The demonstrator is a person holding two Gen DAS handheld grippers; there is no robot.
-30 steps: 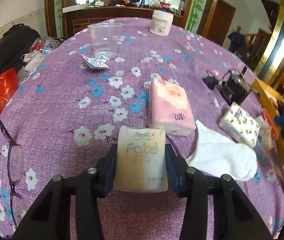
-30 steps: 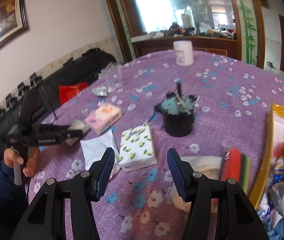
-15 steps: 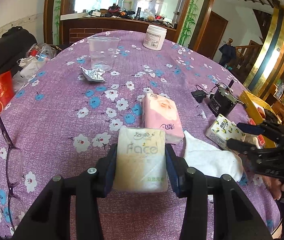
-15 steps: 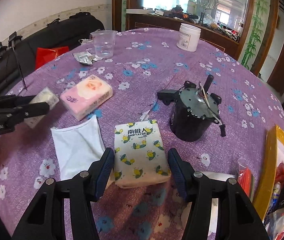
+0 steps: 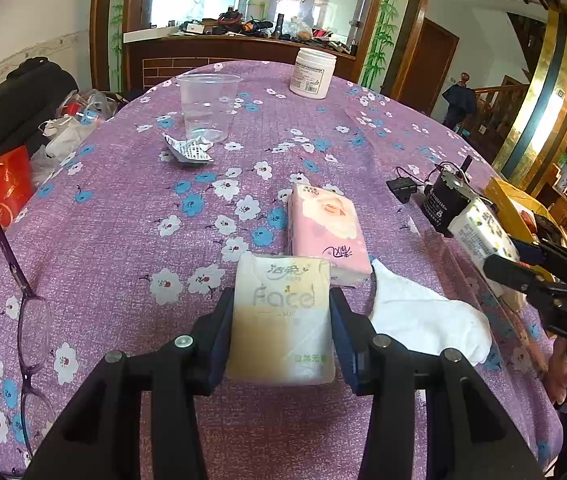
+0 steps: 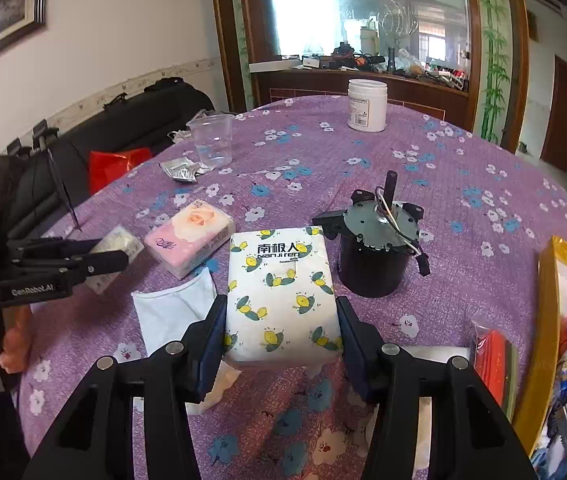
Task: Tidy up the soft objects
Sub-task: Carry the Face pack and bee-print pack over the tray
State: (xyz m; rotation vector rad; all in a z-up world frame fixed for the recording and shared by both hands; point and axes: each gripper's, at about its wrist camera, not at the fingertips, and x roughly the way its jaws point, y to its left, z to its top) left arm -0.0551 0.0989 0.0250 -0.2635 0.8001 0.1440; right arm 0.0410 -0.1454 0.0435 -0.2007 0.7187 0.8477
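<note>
- Left gripper [image 5: 281, 320]: pads clamped on both sides of a cream tissue pack [image 5: 281, 320] marked "Face"; the pack sits between the fingers, over the purple floral tablecloth [image 5: 123, 208].
- Right gripper [image 6: 281, 328]: jaws have just been closing around the lemon-print tissue pack [image 6: 283, 292]; both pads now lie against its sides and the pack is pinched between them.
- Just beyond the left gripper: a white sock [image 5: 427, 320] flat on the cloth, its cuff beside a pink tissue pack [image 5: 325, 232], which lies right behind the cream one.
- Left edge: purple-framed glasses [image 5: 31, 332], one temple raised.
- Right of the lemon pack: a black motor [image 6: 375, 248] with wires, upright, close by.
- Mid-table: crumpled foil wrapper [image 5: 189, 152] touching a clear plastic cup [image 5: 208, 106].
- Far edge: a white jar [image 5: 313, 73].
</note>
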